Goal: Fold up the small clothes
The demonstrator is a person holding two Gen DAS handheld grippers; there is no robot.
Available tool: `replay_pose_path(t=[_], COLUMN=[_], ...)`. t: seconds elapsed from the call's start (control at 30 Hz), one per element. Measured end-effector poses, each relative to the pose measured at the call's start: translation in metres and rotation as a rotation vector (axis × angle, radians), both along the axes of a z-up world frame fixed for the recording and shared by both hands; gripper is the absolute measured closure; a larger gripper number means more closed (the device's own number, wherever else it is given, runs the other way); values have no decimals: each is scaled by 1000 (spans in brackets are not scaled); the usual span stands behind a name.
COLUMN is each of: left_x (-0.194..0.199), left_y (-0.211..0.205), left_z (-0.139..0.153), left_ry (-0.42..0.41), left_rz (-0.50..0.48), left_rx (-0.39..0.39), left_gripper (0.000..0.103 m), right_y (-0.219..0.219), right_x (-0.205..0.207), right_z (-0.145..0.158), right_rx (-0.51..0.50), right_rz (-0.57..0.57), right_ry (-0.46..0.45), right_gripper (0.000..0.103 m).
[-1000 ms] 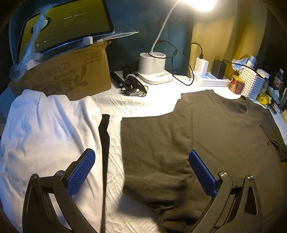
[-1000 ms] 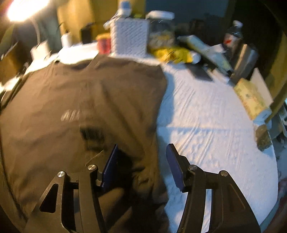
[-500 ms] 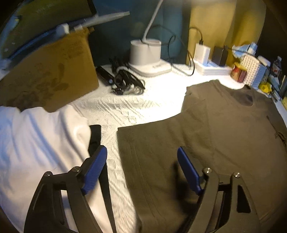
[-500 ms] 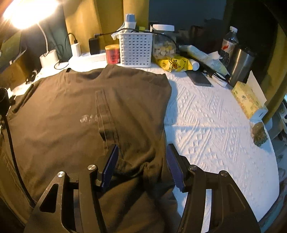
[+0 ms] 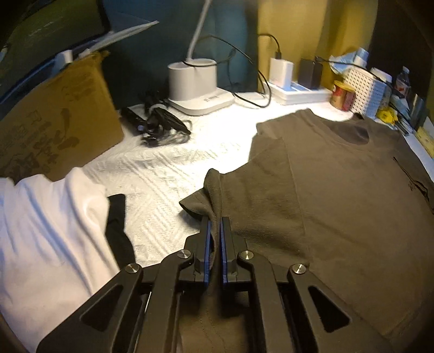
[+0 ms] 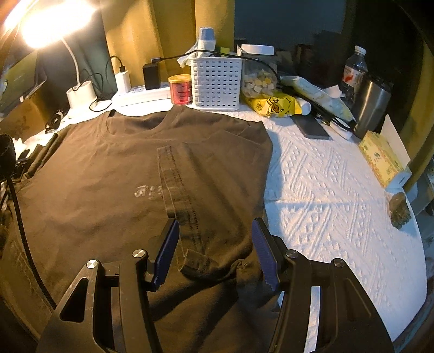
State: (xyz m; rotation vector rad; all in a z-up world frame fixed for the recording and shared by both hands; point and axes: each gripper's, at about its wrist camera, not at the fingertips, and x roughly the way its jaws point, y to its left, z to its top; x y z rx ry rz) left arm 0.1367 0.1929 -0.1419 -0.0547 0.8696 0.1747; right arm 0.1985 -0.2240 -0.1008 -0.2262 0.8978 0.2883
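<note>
The left gripper (image 5: 214, 226) was clamped on the sleeve edge of the brown T-shirt (image 5: 339, 195), which lay spread on the white tablecloth (image 5: 162, 168). The right gripper (image 6: 215, 244) hung apart above its folded hem. Beyond stood a white basket (image 6: 215, 81).

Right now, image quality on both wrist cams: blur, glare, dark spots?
Left wrist view: soft with motion smear, worst on the cardboard box and the far clutter; corners vignette to black. Right wrist view: sharper; the lamp blows out the top-left corner, a hard shadow edge crosses the white table cover, and fisheye bends the dark t-shirt.
</note>
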Motion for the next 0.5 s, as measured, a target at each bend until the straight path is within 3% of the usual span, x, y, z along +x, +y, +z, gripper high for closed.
replay_pose_path(t=[0.23,0.5], left_x=[-33,-49], left_y=[18,5], left_z=[17,28], left_ry=[-91,-128], left_rz=[165,240], left_rx=[1,48], left_gripper=[99,99], right_y=[-10,-22], right_x=[-6,-11], right_z=[5,10], right_rx=[29,64], right_rz=[-4,21], right_ry=[-17,-35], right_gripper=[44,44])
